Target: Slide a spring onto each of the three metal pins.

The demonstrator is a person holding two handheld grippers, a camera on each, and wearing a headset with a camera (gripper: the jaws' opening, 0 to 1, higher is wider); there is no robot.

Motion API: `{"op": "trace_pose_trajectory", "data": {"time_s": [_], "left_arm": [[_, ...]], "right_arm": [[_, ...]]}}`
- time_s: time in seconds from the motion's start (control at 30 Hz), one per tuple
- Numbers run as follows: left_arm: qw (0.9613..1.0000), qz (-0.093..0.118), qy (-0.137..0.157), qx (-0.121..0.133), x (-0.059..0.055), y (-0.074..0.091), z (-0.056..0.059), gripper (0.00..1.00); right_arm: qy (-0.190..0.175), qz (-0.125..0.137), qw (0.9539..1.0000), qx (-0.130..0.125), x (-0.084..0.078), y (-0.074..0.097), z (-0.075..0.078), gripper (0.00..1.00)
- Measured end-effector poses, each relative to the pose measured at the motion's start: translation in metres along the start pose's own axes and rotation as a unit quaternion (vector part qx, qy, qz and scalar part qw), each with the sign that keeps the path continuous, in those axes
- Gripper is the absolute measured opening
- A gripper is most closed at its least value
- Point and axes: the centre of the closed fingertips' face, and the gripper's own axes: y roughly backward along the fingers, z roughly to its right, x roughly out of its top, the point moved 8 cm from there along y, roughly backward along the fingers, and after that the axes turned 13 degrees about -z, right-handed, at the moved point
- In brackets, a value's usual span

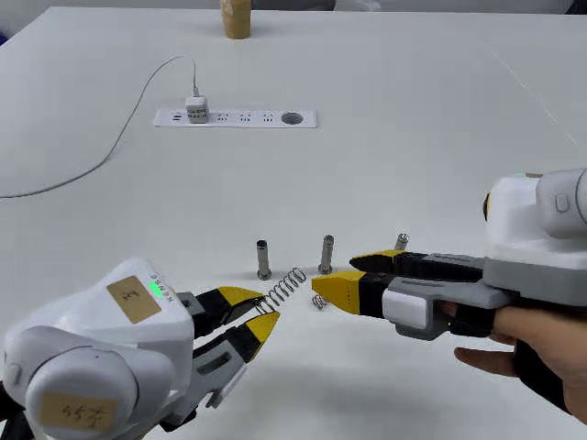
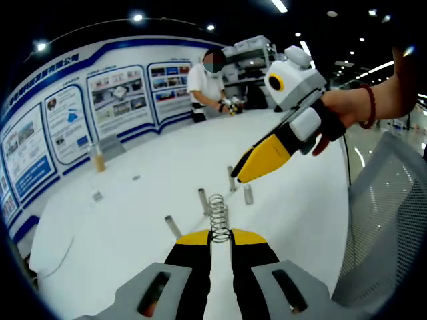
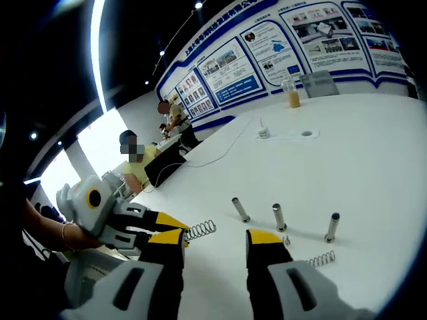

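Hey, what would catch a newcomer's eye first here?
The left tongs pinch a spring, held just short of three upright pins on the white table. The right tongs hang open close to the pins.

In the head view three pins stand in a row across the middle of the surface [image 1: 413, 137]: left pin [image 1: 263, 259], middle pin [image 1: 326, 254], and right pin [image 1: 401, 241], slightly higher in the frame. The left claw [image 1: 266, 310] enters from the lower left with a spring [image 1: 284, 286] between its tips, slanting up-right between the left and middle pins. A small spring [image 1: 319, 301] lies just below the middle pin. The right claw [image 1: 335, 273] reaches in from the right, its tips beside the middle pin. A strip [image 1: 234, 118] lies upper centre, with a cup [image 1: 236, 18] at the top edge.
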Motion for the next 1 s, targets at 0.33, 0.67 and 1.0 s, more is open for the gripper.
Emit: {"op": "trace_pose_trajectory", "data": {"time_s": [0.33,0.67,1.0], "left_arm": [[0.9986,0.044,-0.028,-0.001,0.007,0.007,0.004,0.10],[0.9957,0.083,-0.038,-0.012,0.011,0.012,0.007,0.10],[0.9938,0.108,-0.018,-0.021,0.020,0.017,0.008,0.10]], "right_arm": [[-0.037,0.010,0.9978,0.055,0.006,-0.003,-0.004,0.32],[-0.070,0.018,0.9914,0.109,0.004,-0.006,-0.011,0.25],[-0.103,0.040,0.9823,0.152,0.011,0.000,-0.016,0.14]]}}
